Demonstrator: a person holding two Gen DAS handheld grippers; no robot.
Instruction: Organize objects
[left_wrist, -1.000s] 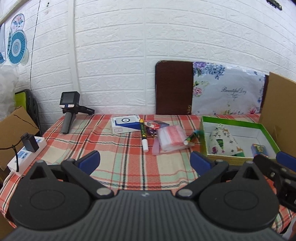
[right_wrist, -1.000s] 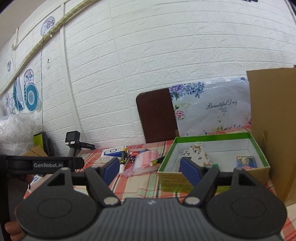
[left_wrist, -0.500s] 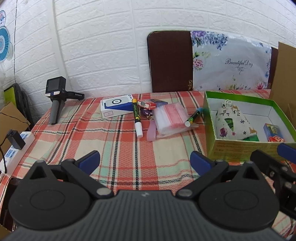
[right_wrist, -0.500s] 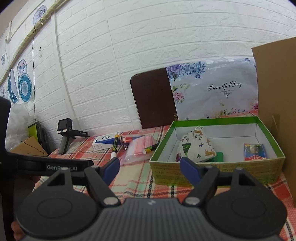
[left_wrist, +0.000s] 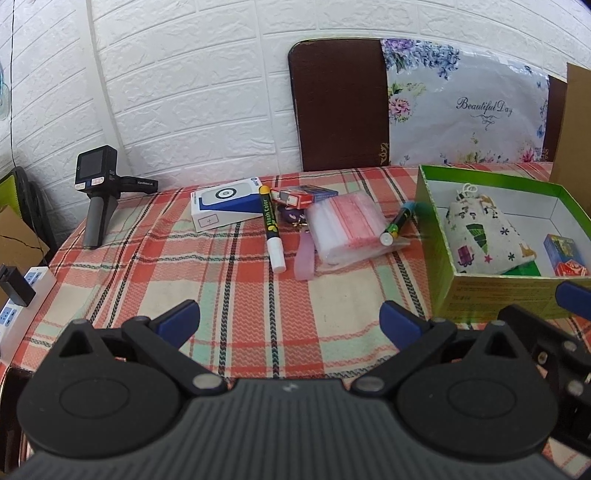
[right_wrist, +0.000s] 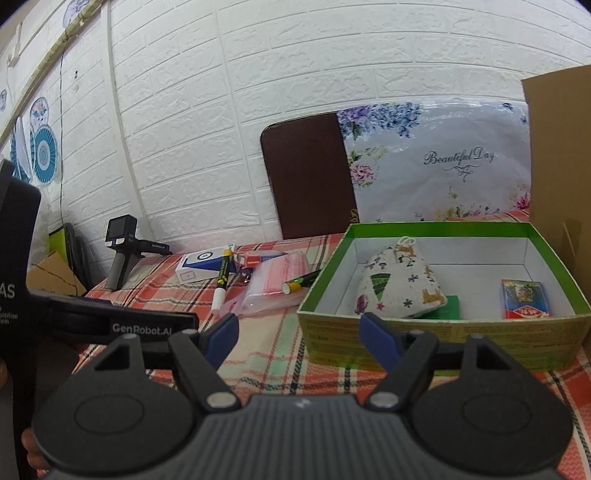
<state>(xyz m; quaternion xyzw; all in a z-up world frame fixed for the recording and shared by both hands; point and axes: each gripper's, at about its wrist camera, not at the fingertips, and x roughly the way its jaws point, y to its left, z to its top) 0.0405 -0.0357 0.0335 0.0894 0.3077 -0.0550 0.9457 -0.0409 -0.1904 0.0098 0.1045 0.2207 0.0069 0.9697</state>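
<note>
A green box (left_wrist: 432, 236) (right_wrist: 424, 332) stands on the plaid tablecloth (left_wrist: 229, 295) at the right, holding a printed cloth pouch (left_wrist: 480, 236) (right_wrist: 399, 288) and a small card pack (right_wrist: 524, 299). Left of it lie a zip bag (left_wrist: 347, 229), a short marker (left_wrist: 397, 225), a long marker (left_wrist: 271, 232), a blue-white box (left_wrist: 225, 203) and a red pack (left_wrist: 306, 194). My left gripper (left_wrist: 290, 319) hovers open above the near cloth, nothing between its fingers. My right gripper (right_wrist: 299, 334) is open too, just in front of the green box's near wall.
A spare handheld gripper (left_wrist: 98, 192) stands at the table's back left. A power strip (left_wrist: 14, 299) sits off the left edge. A brown board (left_wrist: 340, 107) and a floral bag (left_wrist: 465, 110) lean on the wall; a cardboard sheet (right_wrist: 557, 155) stands at the right.
Both grippers have moved forward and sunk toward the table, so the objects and the green box now look larger and nearer. Both stay open and empty.
</note>
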